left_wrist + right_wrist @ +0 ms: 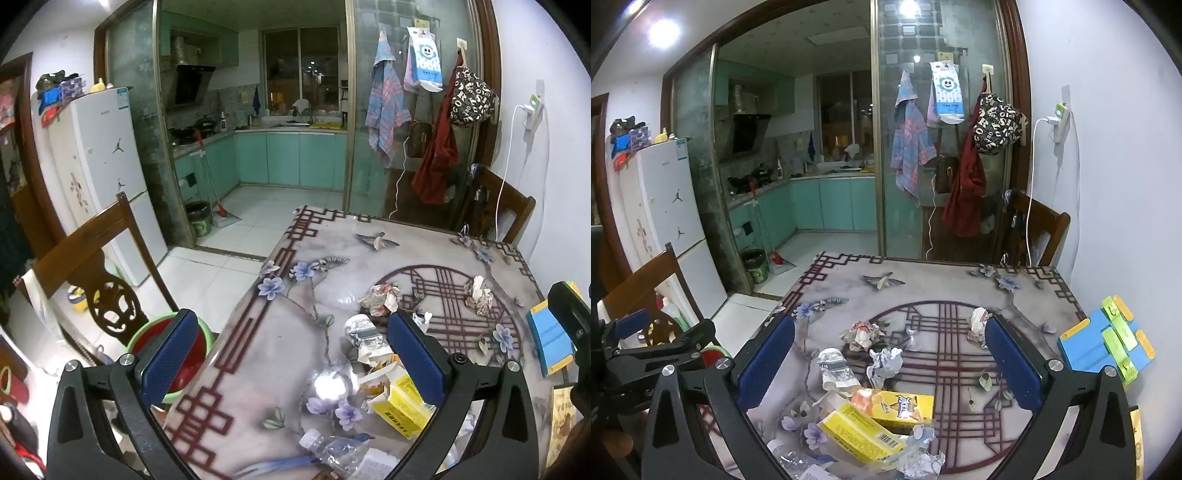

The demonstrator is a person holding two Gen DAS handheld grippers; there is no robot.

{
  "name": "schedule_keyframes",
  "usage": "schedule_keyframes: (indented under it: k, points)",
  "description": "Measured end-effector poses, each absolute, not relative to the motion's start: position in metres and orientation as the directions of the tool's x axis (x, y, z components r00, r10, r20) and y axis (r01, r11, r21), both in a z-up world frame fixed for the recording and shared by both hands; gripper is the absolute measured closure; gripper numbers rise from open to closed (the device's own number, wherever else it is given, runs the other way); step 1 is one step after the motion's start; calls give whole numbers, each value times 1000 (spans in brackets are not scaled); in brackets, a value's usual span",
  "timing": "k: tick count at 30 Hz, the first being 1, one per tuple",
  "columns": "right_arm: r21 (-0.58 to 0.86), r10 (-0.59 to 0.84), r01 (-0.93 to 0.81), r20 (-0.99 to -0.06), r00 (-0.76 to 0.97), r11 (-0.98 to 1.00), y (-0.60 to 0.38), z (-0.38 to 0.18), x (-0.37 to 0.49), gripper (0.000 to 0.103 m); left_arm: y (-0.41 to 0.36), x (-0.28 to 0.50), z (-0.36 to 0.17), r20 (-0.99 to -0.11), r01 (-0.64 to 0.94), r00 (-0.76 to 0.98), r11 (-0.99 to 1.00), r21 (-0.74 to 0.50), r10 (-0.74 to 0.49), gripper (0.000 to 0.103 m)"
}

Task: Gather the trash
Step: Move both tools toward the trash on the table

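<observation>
Crushed clear plastic bottle (792, 459) nearest, beside yellow cardboard box with barcode (858, 432); print on it too blurred to read.
Left gripper (291, 360) and right gripper (890, 363) both spread wide, holding nothing, above crumpled paper balls (862, 334) scattered on flower-patterned table (934, 284); "CORSO"-like white letters on hanging black bag (995, 123).

Fridge (661, 206): two black jumping-man basketball logos on the door; the small brand word near its top edge is too small to read.
Bag (997, 123), hanging right of the fridge on the glass door: dark cloth strewn with white capital letters, no whole word clear.
Yellow carton (905, 406), on the bench: a printed logo in Chinese characters, unreadable.
Yellow box (857, 432), touching the carton: a barcode; its text is too blurred.
</observation>
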State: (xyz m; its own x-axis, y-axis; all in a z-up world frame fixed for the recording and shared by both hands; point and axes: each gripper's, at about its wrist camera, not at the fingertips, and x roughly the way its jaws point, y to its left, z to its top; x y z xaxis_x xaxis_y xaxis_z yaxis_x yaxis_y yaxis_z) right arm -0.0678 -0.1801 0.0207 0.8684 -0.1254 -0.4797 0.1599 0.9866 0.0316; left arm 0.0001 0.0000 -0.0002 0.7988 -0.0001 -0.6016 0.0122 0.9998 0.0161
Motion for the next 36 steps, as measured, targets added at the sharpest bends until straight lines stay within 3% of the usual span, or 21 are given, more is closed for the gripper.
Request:
schedule_keyframes:
  k: [27, 36]
  points:
    - [52, -97, 150, -551, 829, 987, -187, 3, -59, 0, 1, 0, -4, -582, 11, 813, 1000, 2, -8, 0]
    - [-29, -89, 93, -669, 738, 995, -192, -19, -45, 0, -12, 0, -26, -604, 207, 779, 978, -7, -169, 0]
